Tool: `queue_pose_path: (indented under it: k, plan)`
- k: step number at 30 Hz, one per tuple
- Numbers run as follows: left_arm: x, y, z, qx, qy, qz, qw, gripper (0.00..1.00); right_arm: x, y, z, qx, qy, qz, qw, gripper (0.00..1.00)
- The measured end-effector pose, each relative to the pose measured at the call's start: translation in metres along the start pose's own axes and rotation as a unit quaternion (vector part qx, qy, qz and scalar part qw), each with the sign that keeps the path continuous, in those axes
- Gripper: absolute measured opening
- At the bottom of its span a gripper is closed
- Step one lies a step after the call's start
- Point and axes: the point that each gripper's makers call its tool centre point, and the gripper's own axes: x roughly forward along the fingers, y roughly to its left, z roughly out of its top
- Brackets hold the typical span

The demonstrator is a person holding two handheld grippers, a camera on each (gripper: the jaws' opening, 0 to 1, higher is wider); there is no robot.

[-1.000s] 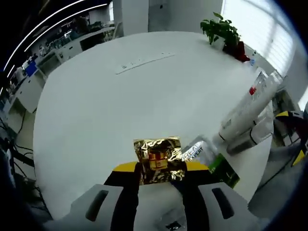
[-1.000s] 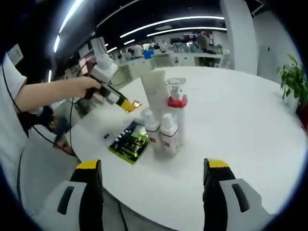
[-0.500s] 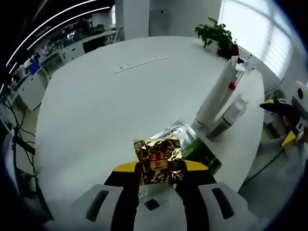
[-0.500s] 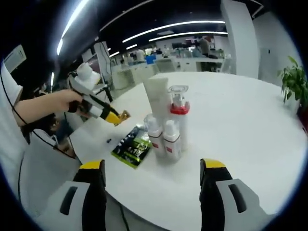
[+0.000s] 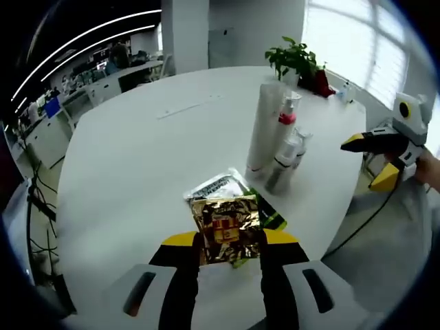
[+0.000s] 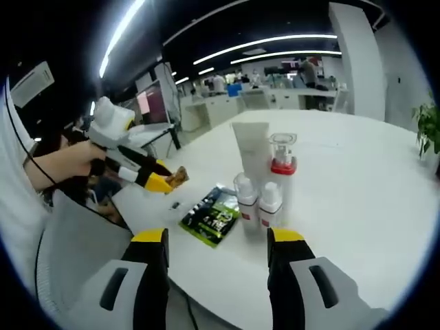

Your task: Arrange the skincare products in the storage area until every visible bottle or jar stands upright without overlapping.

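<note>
Left gripper view: the left gripper (image 5: 229, 242) pinches a gold foil sachet (image 5: 226, 229) above the green packet (image 5: 265, 213), where a careless release could overlap them; right gripper view: the right gripper (image 6: 217, 242), agape and empty, faces the upright bottles (image 6: 262, 180), which a forward nudge could topple.

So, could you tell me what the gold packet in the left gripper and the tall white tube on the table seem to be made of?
The gold packet, clamped in the left gripper, looks like metallised foil: it is crinkled and throws bright, mirror-like glints. The tall white tube looks like matte plastic: a smooth, even white surface with no sharp highlights. It could be coated laminate; the pictures cannot settle that.
</note>
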Motion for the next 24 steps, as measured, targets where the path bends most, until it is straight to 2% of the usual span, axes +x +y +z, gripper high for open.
queue_pose_path:
  k: [6,8,13,16,21,24]
  plan:
    - [-0.021,-0.018,-0.001,-0.006,-0.023,-0.002,0.9997,0.36,0.019,0.037,0.015,0.030,-0.019,0.064,0.9974,0.45]
    - [-0.028,-0.020,-0.001,-0.003,-0.033,-0.001,0.9994,0.36,0.029,0.051,0.020,0.064,-0.017,0.088,0.9939,0.43]
    - [-0.041,-0.029,0.002,0.004,-0.051,0.002,0.9987,0.36,0.052,0.075,0.041,0.158,-0.050,0.138,0.9765,0.34]
    - [-0.048,-0.034,0.003,0.007,-0.058,0.004,0.9983,0.36,0.062,0.077,0.046,0.193,-0.055,0.147,0.9686,0.30]
    - [-0.059,-0.038,0.005,0.018,-0.068,0.009,0.9975,0.36,0.071,0.088,0.040,0.201,-0.027,0.156,0.9668,0.24]
    - [-0.063,-0.038,0.006,0.023,-0.072,0.013,0.9970,0.36,0.075,0.090,0.037,0.211,-0.022,0.161,0.9640,0.19]
